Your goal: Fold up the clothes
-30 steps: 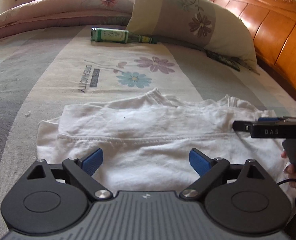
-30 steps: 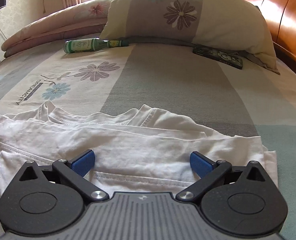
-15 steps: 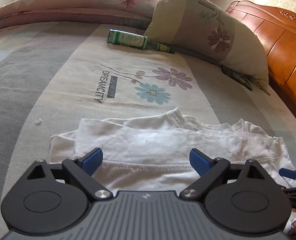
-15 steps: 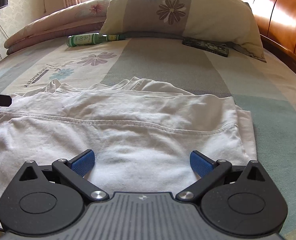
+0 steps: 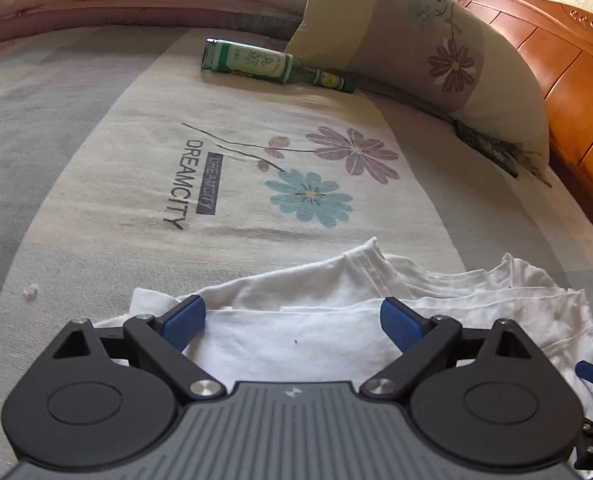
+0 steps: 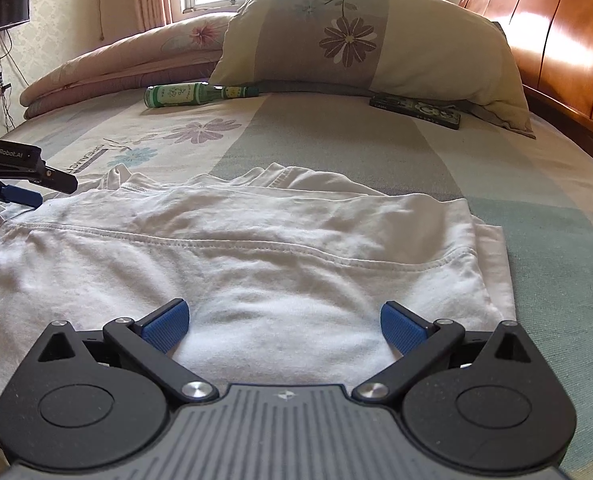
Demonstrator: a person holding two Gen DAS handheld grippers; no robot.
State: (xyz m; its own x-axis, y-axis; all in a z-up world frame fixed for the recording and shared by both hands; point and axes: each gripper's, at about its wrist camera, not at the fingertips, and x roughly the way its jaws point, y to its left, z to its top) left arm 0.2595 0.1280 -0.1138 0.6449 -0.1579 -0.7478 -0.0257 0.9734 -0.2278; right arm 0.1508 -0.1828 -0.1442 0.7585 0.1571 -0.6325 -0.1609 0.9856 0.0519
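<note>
Garment: white shirt (image 6: pixel 256 248) lies part-folded, hem doubled over, lower centre of bed (image 6: pixel 376 152) | left gripper (image 5: pixel 292 322), right gripper (image 6: pixel 282 322): both spread, nothing held | remaining: further folds judged outstanding

Soft white cotton shirt (image 6: pixel 256 256) on matt printed bedsheet (image 5: pixel 136 184); glossy wooden headboard (image 6: pixel 556 36), shiny green glass bottle (image 5: pixel 256 62).

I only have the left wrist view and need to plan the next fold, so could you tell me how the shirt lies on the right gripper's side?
Observer: The white shirt is folded over, its stitched hem running across the top layer.
Operator: Is the right gripper holding it?
Observer: No, the right gripper is open above the cloth.
Operator: Anything near the pillow I miss?
Observer: A dark flat box lies against the pillow.
</note>
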